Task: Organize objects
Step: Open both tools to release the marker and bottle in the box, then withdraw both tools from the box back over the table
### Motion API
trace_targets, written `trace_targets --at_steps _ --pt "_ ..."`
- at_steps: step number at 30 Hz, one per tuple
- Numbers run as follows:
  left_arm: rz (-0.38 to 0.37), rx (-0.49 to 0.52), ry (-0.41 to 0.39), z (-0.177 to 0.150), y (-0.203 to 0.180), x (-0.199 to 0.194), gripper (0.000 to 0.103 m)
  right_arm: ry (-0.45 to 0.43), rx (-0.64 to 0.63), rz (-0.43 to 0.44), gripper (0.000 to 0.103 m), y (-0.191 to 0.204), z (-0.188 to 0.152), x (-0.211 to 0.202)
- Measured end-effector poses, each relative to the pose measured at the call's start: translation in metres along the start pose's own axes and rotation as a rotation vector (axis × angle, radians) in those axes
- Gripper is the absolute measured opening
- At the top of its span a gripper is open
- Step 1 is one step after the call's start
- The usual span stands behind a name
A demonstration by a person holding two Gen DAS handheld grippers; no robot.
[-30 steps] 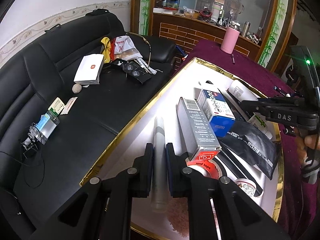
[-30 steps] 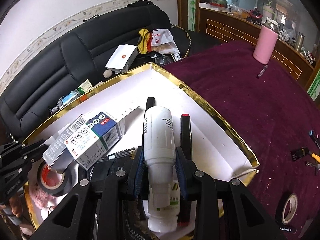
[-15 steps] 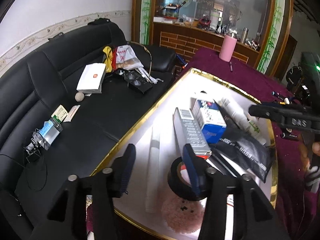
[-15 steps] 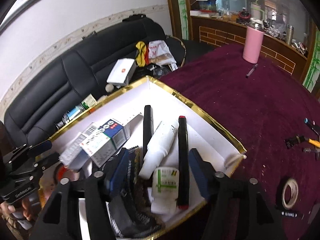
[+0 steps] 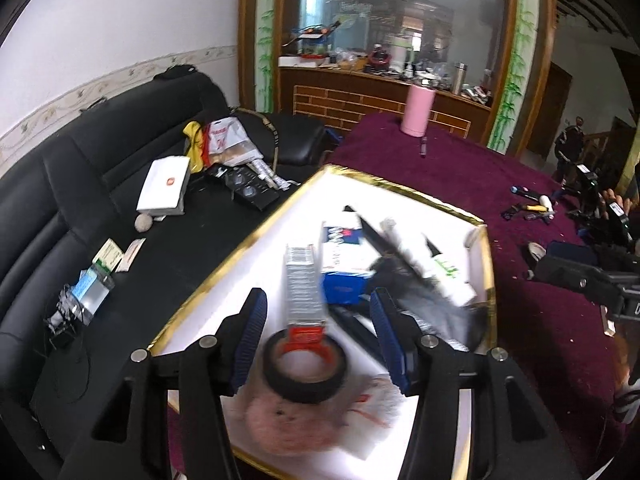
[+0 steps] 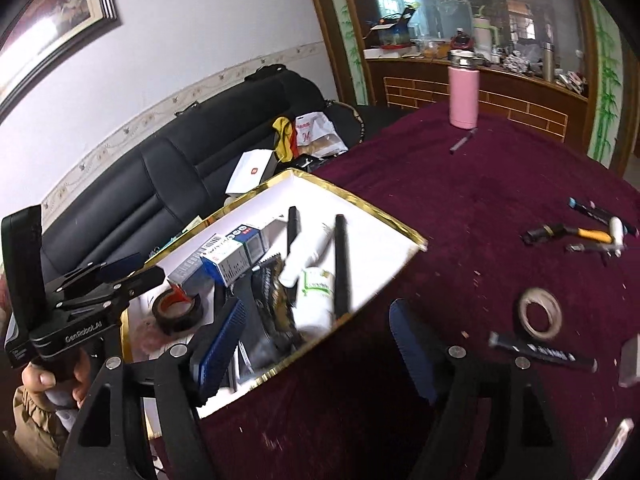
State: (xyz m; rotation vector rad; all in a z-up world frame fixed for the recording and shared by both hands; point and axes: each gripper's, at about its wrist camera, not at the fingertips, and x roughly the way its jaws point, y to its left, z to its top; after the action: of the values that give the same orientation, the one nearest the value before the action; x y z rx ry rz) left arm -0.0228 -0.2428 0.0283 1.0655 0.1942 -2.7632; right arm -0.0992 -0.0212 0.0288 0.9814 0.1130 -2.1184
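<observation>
Nearest the cameras, both tools are empty: the left gripper has its jaws wide apart above the near end of the gold-rimmed box, and the right gripper hangs with jaws just as wide over the box's near corner and the maroon cloth beside it. Inside the box, closest to the left gripper, lie a black tape roll and a pink puff; beyond them come a grey carton and a blue-and-white carton, then a black pouch, a white bottle and two black markers toward the far side. So much looks gathered. To the right of the box, on the cloth, a pale tape roll, a black labelled stick and, farther off, a cluster of pens and small tools remain outside. Farthest from the box stands a pink flask. Judging by that, the sorting is well on but unfinished.
</observation>
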Motion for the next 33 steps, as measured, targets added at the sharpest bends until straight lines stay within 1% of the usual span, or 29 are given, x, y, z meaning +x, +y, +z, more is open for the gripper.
trace_targets --at_steps 3,6,10,16,21,27,33 --pt "-0.025 0.033 -0.007 0.005 -0.021 -0.004 0.053 -0.013 0.036 -0.009 0.084 -0.015 -0.013 -0.016" --pt "-0.052 0.068 -0.012 0.007 -0.043 -0.007 0.053 -0.025 0.060 -0.037 0.087 -0.030 -0.025 -0.030" --pt "-0.097 0.111 -0.010 0.010 -0.070 -0.009 0.058 -0.028 0.119 -0.061 0.091 -0.053 -0.040 -0.044" --pt "-0.143 0.155 0.013 0.012 -0.107 -0.008 0.059 -0.043 0.187 -0.080 0.092 -0.080 -0.055 -0.061" --pt "-0.169 0.195 0.025 0.012 -0.138 -0.009 0.060 -0.060 0.213 -0.116 0.094 -0.094 -0.063 -0.076" --pt "-0.209 0.230 0.044 0.008 -0.165 -0.009 0.059 -0.065 0.251 -0.127 0.094 -0.107 -0.076 -0.086" --pt "-0.236 0.270 0.057 0.005 -0.189 -0.002 0.059 -0.053 0.290 -0.198 0.094 -0.127 -0.093 -0.101"
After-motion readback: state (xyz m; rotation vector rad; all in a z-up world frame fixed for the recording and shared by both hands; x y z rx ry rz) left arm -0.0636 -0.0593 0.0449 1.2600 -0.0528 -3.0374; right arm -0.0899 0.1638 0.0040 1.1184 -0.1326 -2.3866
